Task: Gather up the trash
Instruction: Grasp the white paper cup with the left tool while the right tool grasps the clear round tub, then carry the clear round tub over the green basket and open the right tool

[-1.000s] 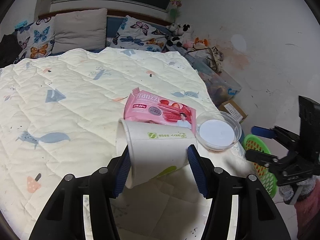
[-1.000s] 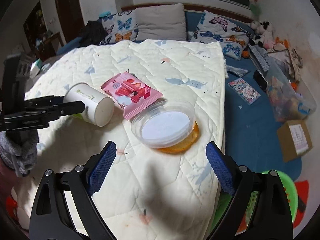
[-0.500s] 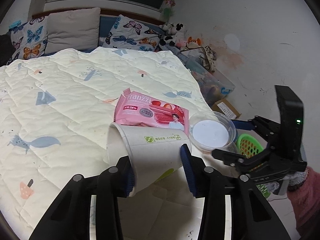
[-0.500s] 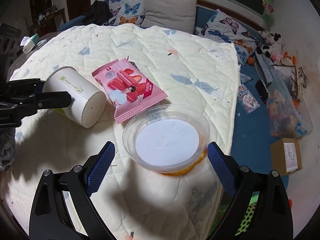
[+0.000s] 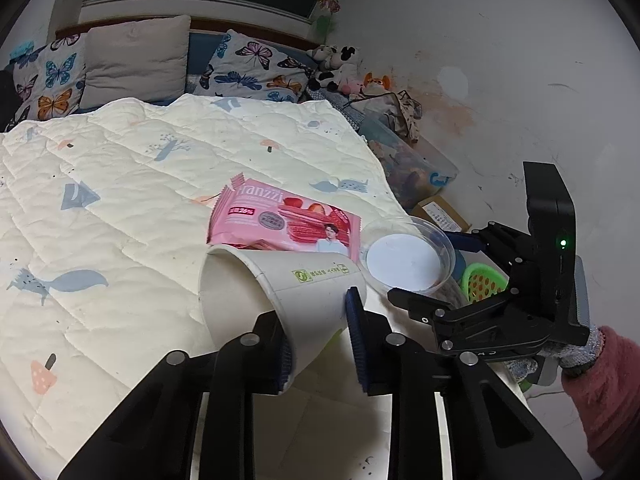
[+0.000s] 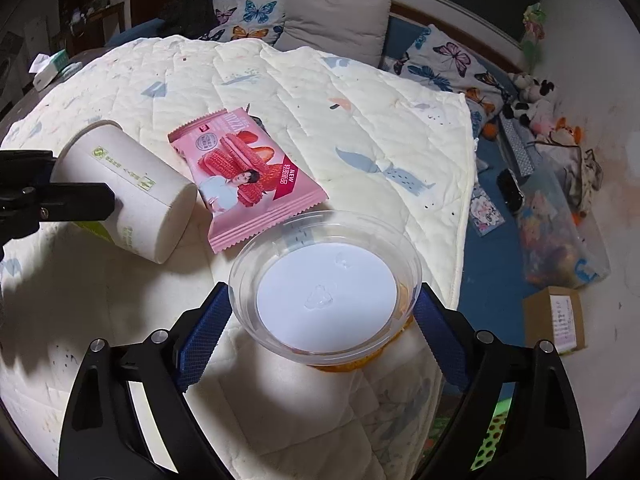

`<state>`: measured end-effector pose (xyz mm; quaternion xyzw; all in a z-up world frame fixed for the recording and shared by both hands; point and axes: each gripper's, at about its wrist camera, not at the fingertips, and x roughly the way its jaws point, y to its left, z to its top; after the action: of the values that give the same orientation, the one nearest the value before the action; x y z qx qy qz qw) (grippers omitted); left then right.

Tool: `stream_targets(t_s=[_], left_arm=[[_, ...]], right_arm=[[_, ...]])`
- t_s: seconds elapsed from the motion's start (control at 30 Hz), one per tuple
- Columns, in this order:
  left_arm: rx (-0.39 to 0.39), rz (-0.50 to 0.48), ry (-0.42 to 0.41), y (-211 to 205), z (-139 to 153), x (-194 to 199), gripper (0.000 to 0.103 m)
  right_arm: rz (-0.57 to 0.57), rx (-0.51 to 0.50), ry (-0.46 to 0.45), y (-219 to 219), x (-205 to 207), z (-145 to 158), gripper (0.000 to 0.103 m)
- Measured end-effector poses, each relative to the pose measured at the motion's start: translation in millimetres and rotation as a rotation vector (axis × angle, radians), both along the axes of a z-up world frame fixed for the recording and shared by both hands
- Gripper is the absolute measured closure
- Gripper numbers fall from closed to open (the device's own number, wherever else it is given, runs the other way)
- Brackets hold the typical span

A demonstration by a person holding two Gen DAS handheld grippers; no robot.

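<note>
Closing in on the paper cup (image 5: pixel 296 292) lying on its side on the quilt (image 5: pixel 132 184), left gripper (image 5: pixel 320 344) jaws just drawn together until the blue pads press its wall, where a second ago they stood clear on either side. Dropped lower over the clear plastic bowl (image 6: pixel 326 286) near the quilt's edge, right gripper (image 6: pixel 320 328) jaws spread wide, one pad at each side of the rim, whether touching it hard to tell. Meaning, probably: cup secured and ready to lift, bowl next, pink snack wrapper (image 6: pixel 244 172) between them not yet picked up, green basket (image 5: pixel 482 280) on the floor the likely bin.
</note>
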<state>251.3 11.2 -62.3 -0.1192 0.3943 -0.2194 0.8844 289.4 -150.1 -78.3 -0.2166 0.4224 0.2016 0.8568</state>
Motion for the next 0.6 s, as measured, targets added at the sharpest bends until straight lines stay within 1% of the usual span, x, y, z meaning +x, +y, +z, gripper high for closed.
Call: stream_targets(t_s=[0.07, 0.27, 0.6], left_arm=[[0.002, -0.005, -0.005, -2, 2, -2, 0.084], [0.006, -0.008, -0.016, -6, 6, -13, 0.098], [0.002, 0.017, -0.019, -1, 13, -36, 0.099]], right_arm=[[-0.003, 0.012, -0.007, -2, -3, 3, 0.014], [-0.018, 0.088, -0.02, -11, -15, 19, 0.014], [-0.027, 0.185, -0.038, -21, -56, 38, 0.014]])
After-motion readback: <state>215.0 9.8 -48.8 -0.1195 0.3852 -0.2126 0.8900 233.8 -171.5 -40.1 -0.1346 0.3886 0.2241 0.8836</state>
